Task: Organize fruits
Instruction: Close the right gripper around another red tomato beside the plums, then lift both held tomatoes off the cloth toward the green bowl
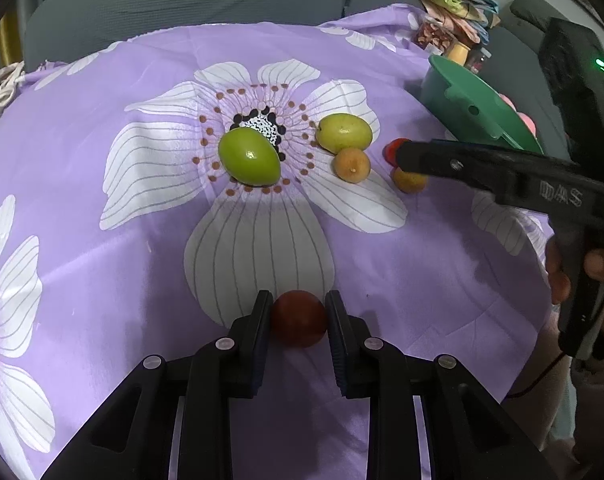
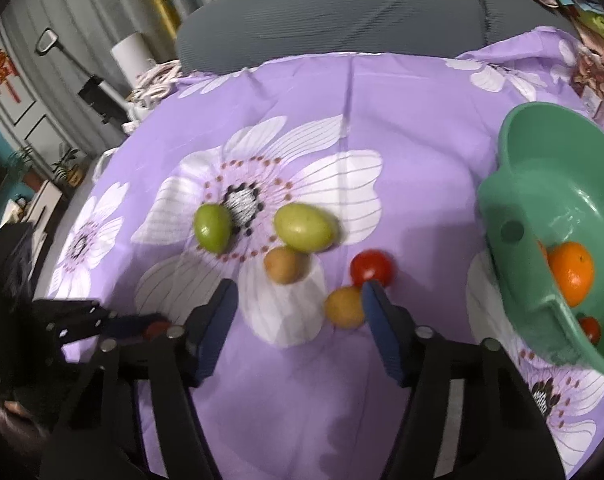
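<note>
Purple cloth (image 1: 102, 120), two green fruits (image 1: 249, 156), left tool (image 1: 298, 312) clamped on dark-red fruit (image 1: 298, 322); right tool (image 2: 298, 304) apart

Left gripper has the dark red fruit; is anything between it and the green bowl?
Yes. The right gripper reaches across in front of the green bowl, and two small yellow-brown fruits lie on the cloth between the dark red fruit and the bowl.

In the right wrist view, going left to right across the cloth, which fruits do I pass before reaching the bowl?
Darker green fruit → small brownish fruit → small yellow fruit → red tomato → green bowl, with an orange inside. The paler green fruit overlaps the brownish one, so I left it out.
</note>
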Available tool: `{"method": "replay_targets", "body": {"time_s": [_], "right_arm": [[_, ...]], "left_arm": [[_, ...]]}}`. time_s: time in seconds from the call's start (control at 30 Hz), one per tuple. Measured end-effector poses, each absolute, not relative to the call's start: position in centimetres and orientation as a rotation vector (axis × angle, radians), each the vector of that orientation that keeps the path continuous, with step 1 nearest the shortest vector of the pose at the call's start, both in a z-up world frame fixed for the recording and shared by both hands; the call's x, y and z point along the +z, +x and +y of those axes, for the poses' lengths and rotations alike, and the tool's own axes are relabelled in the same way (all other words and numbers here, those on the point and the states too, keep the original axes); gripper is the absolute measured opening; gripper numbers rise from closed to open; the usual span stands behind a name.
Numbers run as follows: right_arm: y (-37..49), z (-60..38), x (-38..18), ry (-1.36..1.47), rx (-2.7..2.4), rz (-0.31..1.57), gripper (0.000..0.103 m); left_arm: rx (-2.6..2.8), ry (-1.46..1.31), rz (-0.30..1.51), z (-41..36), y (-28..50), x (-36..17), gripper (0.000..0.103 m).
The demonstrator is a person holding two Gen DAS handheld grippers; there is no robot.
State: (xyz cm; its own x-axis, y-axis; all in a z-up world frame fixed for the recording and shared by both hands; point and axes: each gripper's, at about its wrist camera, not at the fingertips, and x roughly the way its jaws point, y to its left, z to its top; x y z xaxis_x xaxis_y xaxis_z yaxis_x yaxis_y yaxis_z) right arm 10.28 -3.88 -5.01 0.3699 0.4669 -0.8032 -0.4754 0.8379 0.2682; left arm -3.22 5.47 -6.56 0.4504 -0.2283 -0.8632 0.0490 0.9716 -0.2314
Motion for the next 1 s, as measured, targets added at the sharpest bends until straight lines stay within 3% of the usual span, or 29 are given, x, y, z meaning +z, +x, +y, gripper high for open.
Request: {"method": "replay_targets", "body": {"time_s": [0.2, 0.47, 0.7, 1.0], "right_arm": [[11.7, -3.7, -5.5, -0.052, 0.475, 1.038, 0.055], [13.6, -3.9, -7.1, -0.066, 0.413, 1.101, 0.037], [14.1, -3.7, -7.7, -0.078, 0.401, 1.117, 0.028], [12.6, -3.8, -6.3, -0.057, 0.473, 1.05, 0.028]], "left_arm": [[-0.181, -0.189, 1.084, 5.6, -3.0, -6.6, 0.027], [-0.192, -0.179, 1.072, 5.6, -2.9, -6.6, 0.027], [-0.197, -0.178, 1.069, 5.7, -2.8, -6.6, 0.027], [-0.19, -0.19, 1.077, 5.8, -2.9, -6.7, 0.027]]}}
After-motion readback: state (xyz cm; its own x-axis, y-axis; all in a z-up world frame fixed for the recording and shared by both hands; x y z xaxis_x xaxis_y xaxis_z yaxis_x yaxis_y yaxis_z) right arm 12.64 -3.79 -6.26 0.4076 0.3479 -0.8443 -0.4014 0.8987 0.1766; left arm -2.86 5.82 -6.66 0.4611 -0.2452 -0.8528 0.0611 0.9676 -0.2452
